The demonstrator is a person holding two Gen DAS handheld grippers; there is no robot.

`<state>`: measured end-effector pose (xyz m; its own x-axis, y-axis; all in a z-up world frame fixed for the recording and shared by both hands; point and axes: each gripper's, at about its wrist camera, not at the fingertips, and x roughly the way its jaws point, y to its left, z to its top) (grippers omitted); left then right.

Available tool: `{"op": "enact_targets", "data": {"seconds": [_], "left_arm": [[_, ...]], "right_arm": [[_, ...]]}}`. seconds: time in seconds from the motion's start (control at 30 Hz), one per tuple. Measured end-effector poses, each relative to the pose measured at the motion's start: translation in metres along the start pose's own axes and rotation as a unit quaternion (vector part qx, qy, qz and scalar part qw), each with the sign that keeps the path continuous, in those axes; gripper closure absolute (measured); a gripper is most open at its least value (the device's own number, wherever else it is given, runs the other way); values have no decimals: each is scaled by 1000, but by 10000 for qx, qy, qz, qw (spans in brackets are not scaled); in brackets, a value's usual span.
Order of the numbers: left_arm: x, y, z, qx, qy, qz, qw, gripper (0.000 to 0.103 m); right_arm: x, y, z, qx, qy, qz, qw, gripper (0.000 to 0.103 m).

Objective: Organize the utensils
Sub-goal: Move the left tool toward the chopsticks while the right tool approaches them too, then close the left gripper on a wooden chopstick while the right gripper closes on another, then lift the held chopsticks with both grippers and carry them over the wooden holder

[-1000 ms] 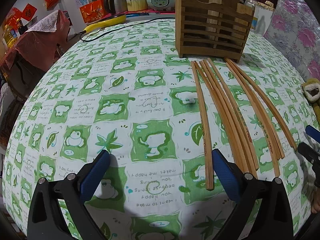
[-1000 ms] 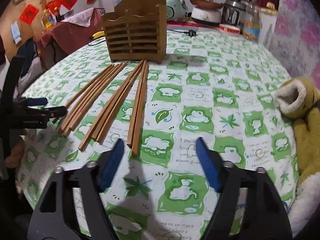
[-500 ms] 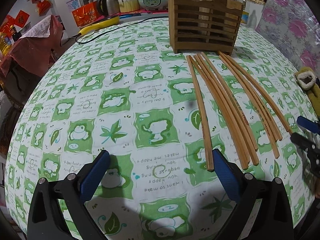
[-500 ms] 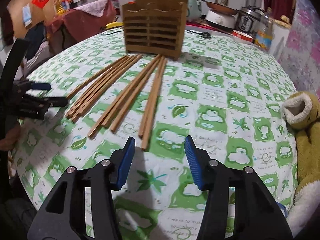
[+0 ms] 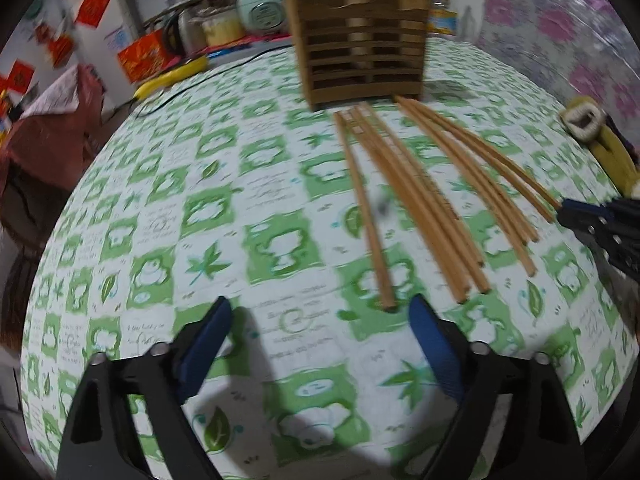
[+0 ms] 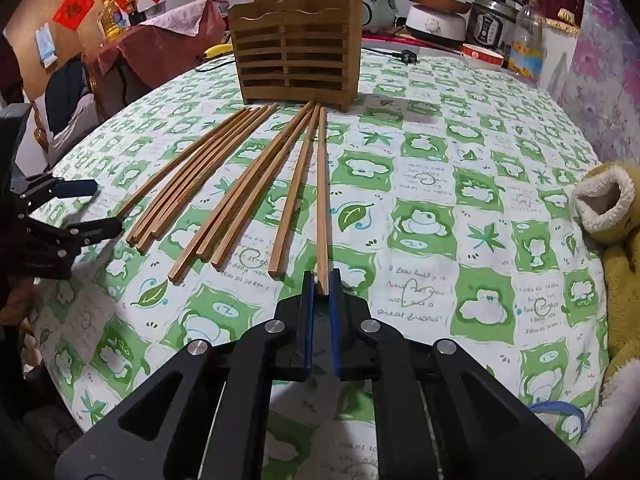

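Your right claw [image 6: 319,286] has just closed and now pinches the near tip of the rightmost chopstick [image 6: 321,200], which lies flat on the bench [image 6: 460,240]. Your left claw [image 5: 320,332] stands spread and empty, having just narrowed, beside another chopstick's end. The holder [image 6: 296,64] waits beyond. Gripped so near its end, the stick may swing or slip when lifted.

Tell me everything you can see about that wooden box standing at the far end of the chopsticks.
The wooden holder looks like brown slatted wood. Its front is horizontal slats split by a centre upright, with a wavy top edge. A taller, peaked back panel rises behind, with a small hole near the tip. It stands upright on the green-and-white tablecloth, and looks empty from here. The chopsticks fan out from its foot; whether their tips touch it is unclear.
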<state>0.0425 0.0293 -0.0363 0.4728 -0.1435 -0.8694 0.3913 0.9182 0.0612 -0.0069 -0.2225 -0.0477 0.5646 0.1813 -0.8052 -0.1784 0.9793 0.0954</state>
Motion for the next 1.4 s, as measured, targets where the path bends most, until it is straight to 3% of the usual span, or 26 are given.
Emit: {"op": "enact_targets", "data": {"seconds": [0.03,0.1,0.2,0.27,0.33,0.53,0.7,0.93,1.4], "left_arm": [[0,-2,0,37,-16,-93,9999,36],[0,-2,2,22,-22,-398,9992,48],[2,-2,4,-5,-50,-460,9989,58],[0,-5,4,21,-88,-494,9987,73],[-3,-10,0,39,-110,-645,9978,96],[-14,-1,-6,-424,-164,-1014,9938,97],[-48,12,7,-547,-509,-789,9941,97],[-94,14,64,-389,-1129,-623,9909,97],[-162,15,185,-423,-2140,-560,9743,97]], "right_arm": [[0,-1,0,24,1,26,10000,97],[0,-2,1,43,-5,47,10000,97],[0,-2,1,16,-11,46,10000,97],[0,-2,1,35,-13,63,10000,97],[-1,-1,0,43,-26,67,10000,97],[-10,0,-1,51,-249,2,9997,97],[-40,1,8,43,-740,-128,9972,97],[-96,-3,65,95,-1632,-136,9865,97],[-142,5,163,165,-2550,-5,9668,97]]}}
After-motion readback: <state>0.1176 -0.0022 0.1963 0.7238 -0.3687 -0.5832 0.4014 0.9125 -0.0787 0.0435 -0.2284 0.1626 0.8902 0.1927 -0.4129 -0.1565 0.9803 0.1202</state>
